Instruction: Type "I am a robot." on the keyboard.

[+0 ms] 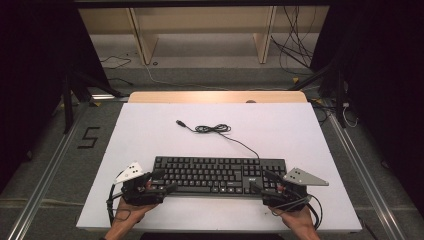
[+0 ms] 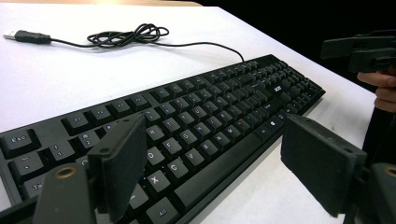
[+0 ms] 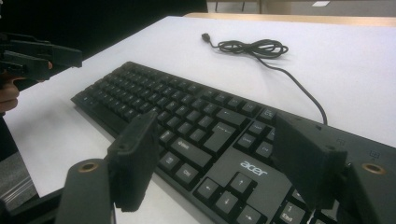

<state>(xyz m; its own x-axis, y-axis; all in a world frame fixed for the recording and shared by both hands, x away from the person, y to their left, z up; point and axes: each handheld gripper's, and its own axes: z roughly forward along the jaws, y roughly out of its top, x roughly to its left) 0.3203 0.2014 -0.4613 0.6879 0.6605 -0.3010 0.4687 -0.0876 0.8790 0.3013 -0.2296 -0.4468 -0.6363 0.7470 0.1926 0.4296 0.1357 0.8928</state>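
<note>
Evidently both ends of the keyboard [image 1: 218,174] are about to be gripped: it lies flat near the table's [image 1: 150,135] front edge, its cable [image 1: 214,129] coiled behind. The left gripper [image 2: 208,170] and right gripper [image 3: 224,158] gape wide over opposite ends, holding nothing. Best to close both evenly on the casing edges, not the keys, and lift level.

"acer" on keyboard [image 3: 196,140], "5" on floor [image 1: 89,137]

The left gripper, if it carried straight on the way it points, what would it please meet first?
Probably the keyboard: the left gripper is open, and its jaws straddle the front edge near the left-hand keys, though depth is unclear.
</note>
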